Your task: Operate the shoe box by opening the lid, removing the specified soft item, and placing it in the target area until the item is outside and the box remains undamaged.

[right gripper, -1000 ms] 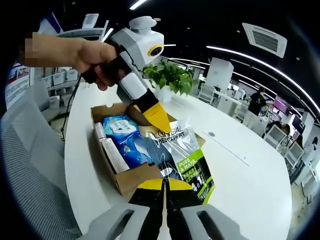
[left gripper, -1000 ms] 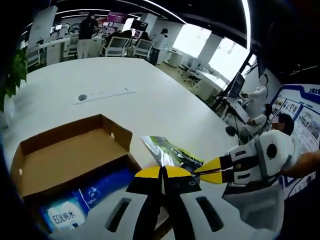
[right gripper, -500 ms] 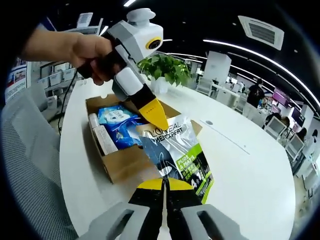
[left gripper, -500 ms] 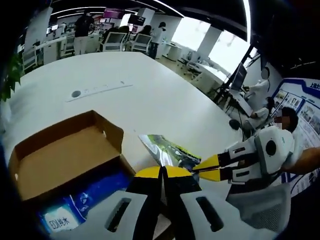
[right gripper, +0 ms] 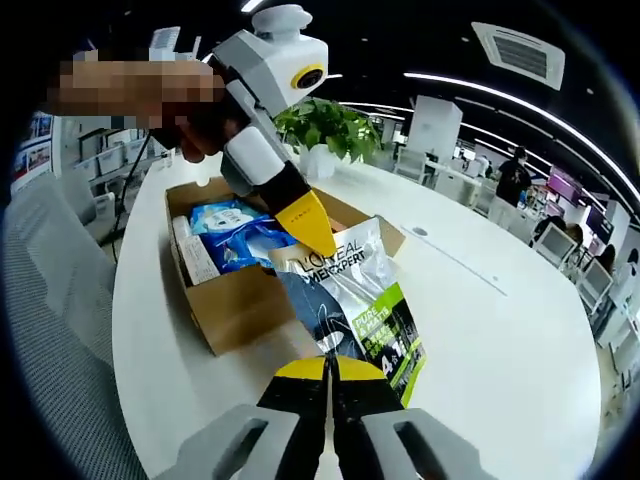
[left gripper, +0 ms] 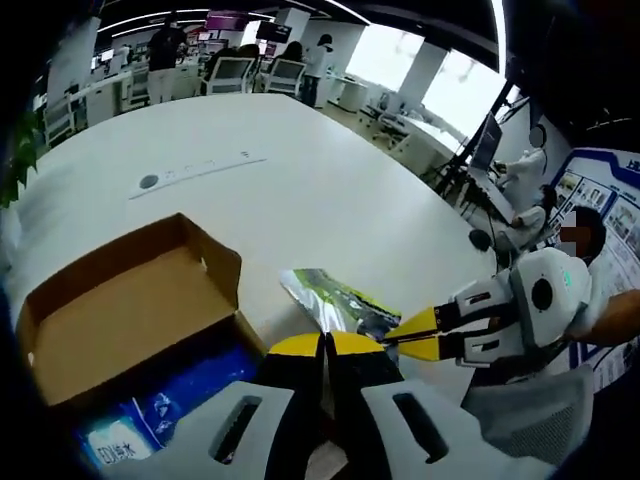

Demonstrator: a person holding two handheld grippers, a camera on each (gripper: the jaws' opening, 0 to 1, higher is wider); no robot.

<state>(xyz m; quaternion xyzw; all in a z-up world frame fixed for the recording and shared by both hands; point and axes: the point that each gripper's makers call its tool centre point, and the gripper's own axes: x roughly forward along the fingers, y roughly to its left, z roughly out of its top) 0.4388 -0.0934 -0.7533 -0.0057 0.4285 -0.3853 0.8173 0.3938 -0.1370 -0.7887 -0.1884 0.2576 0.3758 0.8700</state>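
Since 1.0 s ago, pouch drawn further out of shoe box, now mostly over the counter beside it. Right gripper fingers clamped on its near edge; left gripper fingers together, touching the far top corner, probably steadying. Lid open.

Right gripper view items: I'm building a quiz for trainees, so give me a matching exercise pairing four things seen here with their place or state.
Things:
1. Silver and green pouch
2. Shoe box
3. Blue packs
4. Potted plant

Places or states:
A. Lying inside the box
B. Standing on the white table behind the box
C. Held up at both ends by the right tool and the left tool
D. Open on the table

Pairs: 1-C, 2-D, 3-A, 4-B
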